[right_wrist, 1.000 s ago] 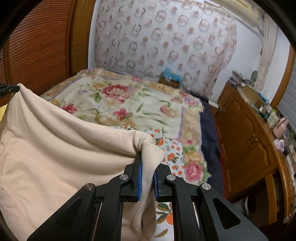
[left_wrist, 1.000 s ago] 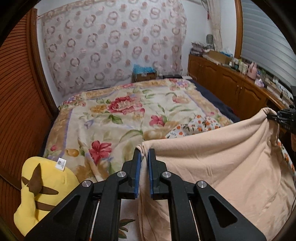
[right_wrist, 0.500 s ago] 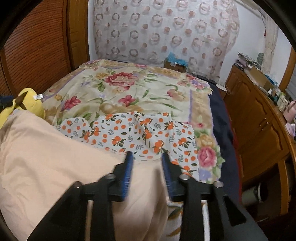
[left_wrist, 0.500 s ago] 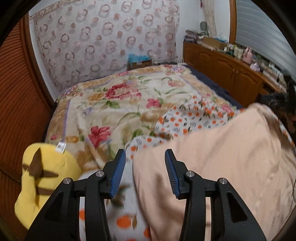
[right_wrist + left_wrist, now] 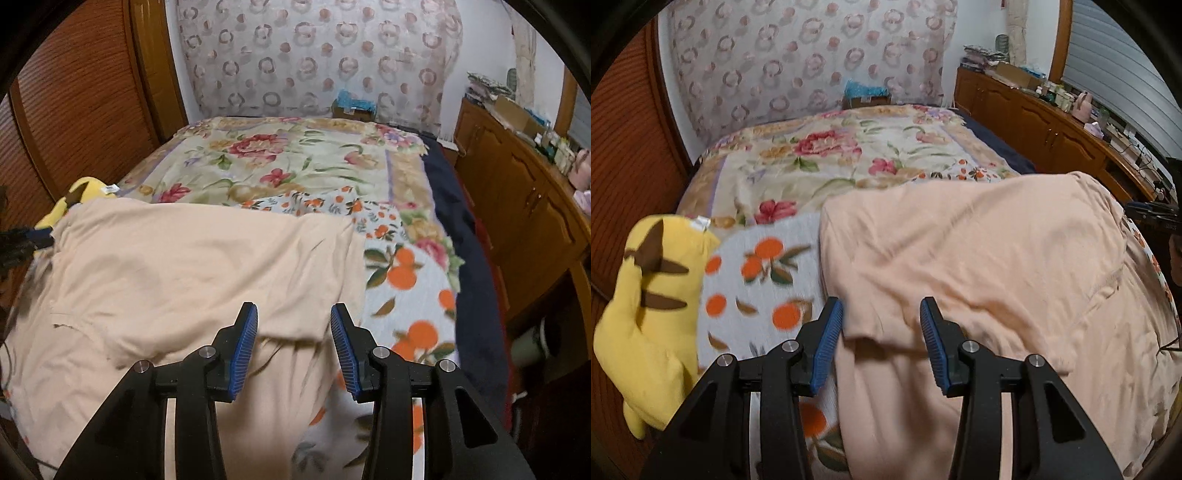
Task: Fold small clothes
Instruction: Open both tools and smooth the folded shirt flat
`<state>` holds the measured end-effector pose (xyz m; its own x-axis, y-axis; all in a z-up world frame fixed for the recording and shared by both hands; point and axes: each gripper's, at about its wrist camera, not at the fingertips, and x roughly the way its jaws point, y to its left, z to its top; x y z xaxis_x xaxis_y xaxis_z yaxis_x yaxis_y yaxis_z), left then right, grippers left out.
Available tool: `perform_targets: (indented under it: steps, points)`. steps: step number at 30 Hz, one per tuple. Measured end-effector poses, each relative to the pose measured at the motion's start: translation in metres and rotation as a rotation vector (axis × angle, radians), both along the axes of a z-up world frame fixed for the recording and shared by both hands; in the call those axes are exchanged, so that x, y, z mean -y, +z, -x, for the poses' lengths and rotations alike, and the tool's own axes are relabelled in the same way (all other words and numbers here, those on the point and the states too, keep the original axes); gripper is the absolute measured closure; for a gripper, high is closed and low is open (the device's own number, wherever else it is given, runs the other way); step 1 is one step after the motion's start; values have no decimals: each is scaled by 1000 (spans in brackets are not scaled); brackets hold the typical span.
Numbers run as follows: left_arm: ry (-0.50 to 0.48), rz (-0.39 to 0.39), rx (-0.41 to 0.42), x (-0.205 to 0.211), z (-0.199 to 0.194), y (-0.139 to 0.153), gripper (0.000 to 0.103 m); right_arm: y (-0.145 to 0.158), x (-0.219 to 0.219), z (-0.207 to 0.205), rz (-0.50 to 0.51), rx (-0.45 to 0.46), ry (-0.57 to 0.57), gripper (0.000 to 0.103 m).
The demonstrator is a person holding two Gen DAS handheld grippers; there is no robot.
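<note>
- Two tongs, left tongs and right tongs, just parted to about half width, empty, poised over the near fold.
- Peach garment spread on the bed, near edge.
- Smooth wrinkles first; regrip the side edges evenly.

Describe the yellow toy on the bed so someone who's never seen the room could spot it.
Start at the bed with its flowered blanket and look to its left edge, by the wooden wall. Beside the peach garment sits a yellow plush toy, the only bright yellow thing, with dark brown stripes and a white tag.
</note>
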<state>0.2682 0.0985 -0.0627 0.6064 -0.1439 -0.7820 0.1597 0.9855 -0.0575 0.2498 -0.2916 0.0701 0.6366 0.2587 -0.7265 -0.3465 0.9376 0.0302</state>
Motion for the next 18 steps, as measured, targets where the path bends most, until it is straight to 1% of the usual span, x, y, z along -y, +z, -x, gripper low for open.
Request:
perform_targets:
  steps: [2,4,8,10,13,18]
  points:
    - [7,3,-5,-1,4,-4,58,-4,1,0,-29,-22,1,60]
    - [15,10,-17,-2,7,-9,58,-7,1,0,-33,-40,5,60]
    - [18,-6,-34,2,10,-17,58,-15,5,-12,-52,-73,-11,60]
    - [26,-5,-32,3,11,-17,58,-14,5,-16,-74,-71,-11,60]
    - [28,24,-24,6,12,-11,58,-17,4,-22,-89,-61,-14,60]
    - [34,32,-18,7,10,-10,58,-27,-4,-27,-50,-45,-24,60]
